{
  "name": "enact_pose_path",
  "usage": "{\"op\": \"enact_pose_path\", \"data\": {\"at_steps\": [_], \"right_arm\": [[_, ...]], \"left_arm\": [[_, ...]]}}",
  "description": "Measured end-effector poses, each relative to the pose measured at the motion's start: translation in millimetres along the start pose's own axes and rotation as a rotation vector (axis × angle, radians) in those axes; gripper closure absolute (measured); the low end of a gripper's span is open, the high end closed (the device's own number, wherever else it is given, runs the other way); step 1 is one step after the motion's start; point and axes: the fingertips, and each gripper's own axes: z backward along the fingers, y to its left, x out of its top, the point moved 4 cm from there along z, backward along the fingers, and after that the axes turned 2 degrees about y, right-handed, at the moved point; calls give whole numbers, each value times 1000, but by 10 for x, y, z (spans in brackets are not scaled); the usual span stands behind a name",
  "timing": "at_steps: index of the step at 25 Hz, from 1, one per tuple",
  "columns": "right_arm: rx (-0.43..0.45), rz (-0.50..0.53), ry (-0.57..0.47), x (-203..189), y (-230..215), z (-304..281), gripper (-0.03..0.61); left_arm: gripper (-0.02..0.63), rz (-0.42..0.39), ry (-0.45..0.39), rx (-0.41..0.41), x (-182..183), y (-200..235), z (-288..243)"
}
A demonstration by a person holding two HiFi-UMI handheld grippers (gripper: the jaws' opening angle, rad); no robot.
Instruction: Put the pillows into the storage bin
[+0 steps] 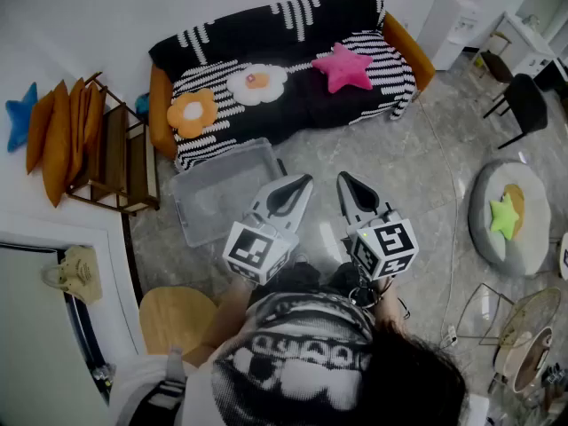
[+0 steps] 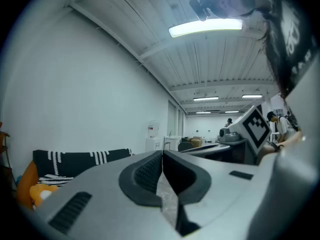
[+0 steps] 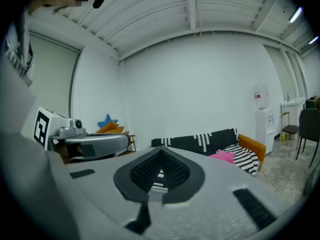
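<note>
Three pillows lie on the black-and-white striped sofa (image 1: 293, 34): an orange flower (image 1: 193, 112), a white flower with an orange centre (image 1: 256, 83) and a pink star (image 1: 343, 67). The clear storage bin (image 1: 222, 189) stands on the floor in front of the sofa's left half. My left gripper (image 1: 304, 181) and right gripper (image 1: 343, 178) hover side by side near the bin's right end, pointing at the sofa. Both are shut with nothing between the pads. The left gripper (image 2: 162, 155) faces the room, with the sofa (image 2: 75, 160) at its left. The right gripper (image 3: 160, 152) faces the sofa; the pink star (image 3: 223, 155) shows there.
A wooden rack (image 1: 120, 158) with orange cushions and a blue star pillow (image 1: 19, 114) stands left of the sofa. At right lies a round grey floor cushion (image 1: 497, 247) with a green star pillow (image 1: 504, 216). Black chairs (image 1: 524, 105) and a water dispenser (image 1: 448, 20) stand at the back right.
</note>
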Motion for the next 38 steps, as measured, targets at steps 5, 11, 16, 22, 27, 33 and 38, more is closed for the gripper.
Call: {"op": "enact_pose_path", "data": {"at_steps": [5, 11, 16, 22, 27, 33, 38], "right_arm": [[-31, -35, -26, 15, 12, -40, 577], [-68, -56, -12, -93, -37, 4, 576], [-102, -68, -1, -120, -237, 33, 575], [-108, -106, 0, -179, -566, -54, 574], [-92, -105, 2, -133, -1072, -281, 575], [-64, -90, 5, 130, -2026, -574, 574], [-32, -71, -2, 414, -2859, -760, 574]], "left_arm": [[607, 1, -8, -9, 24, 87, 47], [607, 49, -17, -42, -38, 130, -25], [607, 60, -14, -77, -85, 93, -227], [607, 88, -9, -77, -151, 147, -568], [606, 48, 27, -46, -171, 246, -1053], [606, 50, 10, 10, 28, 416, -2038], [606, 32, 0, 50, 188, 412, -2880]]}}
